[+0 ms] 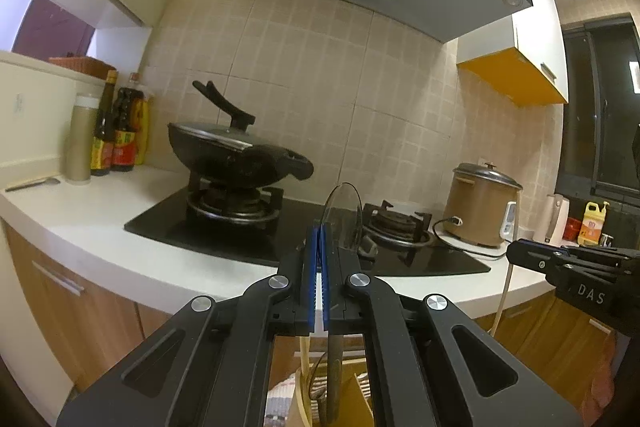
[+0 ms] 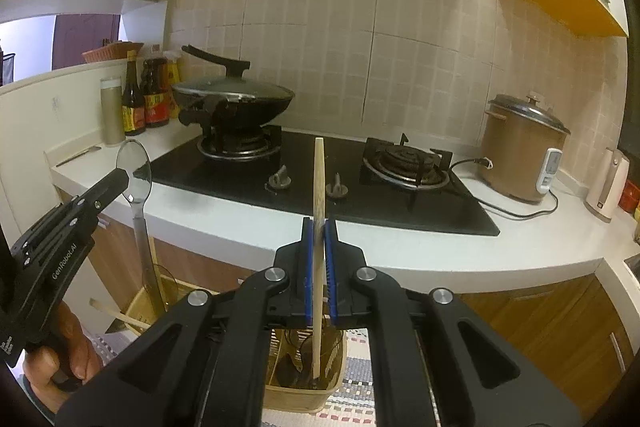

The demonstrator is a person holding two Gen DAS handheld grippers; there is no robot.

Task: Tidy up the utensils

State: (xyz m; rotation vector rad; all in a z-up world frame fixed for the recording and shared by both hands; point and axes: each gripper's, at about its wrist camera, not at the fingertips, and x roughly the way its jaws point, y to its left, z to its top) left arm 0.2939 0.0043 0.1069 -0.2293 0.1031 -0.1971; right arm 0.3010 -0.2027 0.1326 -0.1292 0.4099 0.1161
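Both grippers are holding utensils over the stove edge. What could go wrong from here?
1. The left gripper pinches the clear spoon right at its neck, with the long handle hanging below; it may pivot or slip out.
2. The right gripper clamps the flat wooden stick on its thin faces; it could twist in the pads.
3. Both tips stand near the stove knobs and counter edge, so a forward move might knock them.
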